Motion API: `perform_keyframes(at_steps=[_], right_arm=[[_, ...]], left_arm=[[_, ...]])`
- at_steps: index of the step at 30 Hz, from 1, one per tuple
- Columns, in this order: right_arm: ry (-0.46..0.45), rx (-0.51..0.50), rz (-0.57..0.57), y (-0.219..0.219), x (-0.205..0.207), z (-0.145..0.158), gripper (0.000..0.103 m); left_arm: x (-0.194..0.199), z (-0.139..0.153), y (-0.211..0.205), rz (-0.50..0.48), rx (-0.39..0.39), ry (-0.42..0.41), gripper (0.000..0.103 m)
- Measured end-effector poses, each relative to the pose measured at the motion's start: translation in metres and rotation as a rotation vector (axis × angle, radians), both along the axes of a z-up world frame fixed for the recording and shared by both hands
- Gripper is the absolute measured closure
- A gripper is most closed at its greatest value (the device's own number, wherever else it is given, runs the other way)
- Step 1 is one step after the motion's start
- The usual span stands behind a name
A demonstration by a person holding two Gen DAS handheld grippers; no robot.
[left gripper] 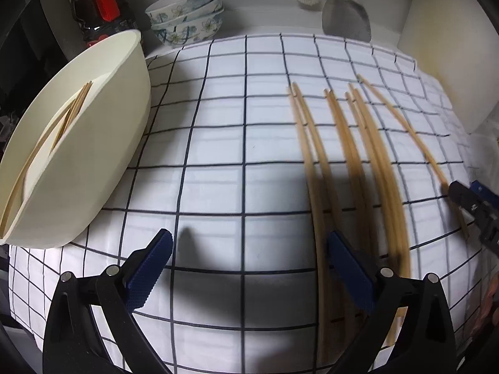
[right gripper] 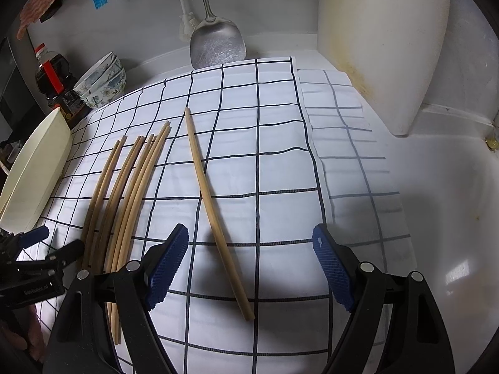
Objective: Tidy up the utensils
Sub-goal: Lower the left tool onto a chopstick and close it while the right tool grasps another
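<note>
Left wrist view: left gripper jaws spread wide, nothing between the pads. It hangs over the checked cloth. Its right pad sits just beside the nearest stick of the chopstick bundle lying on the cloth. More chopsticks sit inside the cream bowl at left, tilted against its wall.

Right wrist view: right gripper also wide open, empty. A single chopstick lies on the cloth between its pads, untouched, apart from the bundle further left.
</note>
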State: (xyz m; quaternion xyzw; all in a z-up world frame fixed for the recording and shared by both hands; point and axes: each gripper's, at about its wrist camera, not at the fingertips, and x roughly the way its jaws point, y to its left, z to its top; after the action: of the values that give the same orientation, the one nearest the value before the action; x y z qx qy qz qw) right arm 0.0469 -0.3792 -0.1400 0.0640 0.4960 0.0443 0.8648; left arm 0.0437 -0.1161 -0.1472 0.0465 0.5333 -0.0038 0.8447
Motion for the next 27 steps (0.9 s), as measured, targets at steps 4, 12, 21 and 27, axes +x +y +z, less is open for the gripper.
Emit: perform_keyframes(at_steps=[4,12,21,27], right_arm=[[0.005,-0.009,0.004,0.002,0.003,-0.003,0.025],[-0.005,-0.061,0.057,0.012,0.01,-0.008,0.025],[-0.03,-0.138,0.141,0.024,0.024,-0.012,0.027],[-0.047,-0.131,0.231,0.041,0.028,-0.009,0.066]], left_arm=[[0.004,-0.001,0.004,0.021,-0.029,-0.003,0.005],[0.013,-0.002,0.002,0.038,-0.036,-0.024,0.005],[0.028,0.0,-0.009,0.02,-0.004,-0.063,0.011],[0.026,0.004,-0.02,-0.04,-0.07,-0.074,0.051]])
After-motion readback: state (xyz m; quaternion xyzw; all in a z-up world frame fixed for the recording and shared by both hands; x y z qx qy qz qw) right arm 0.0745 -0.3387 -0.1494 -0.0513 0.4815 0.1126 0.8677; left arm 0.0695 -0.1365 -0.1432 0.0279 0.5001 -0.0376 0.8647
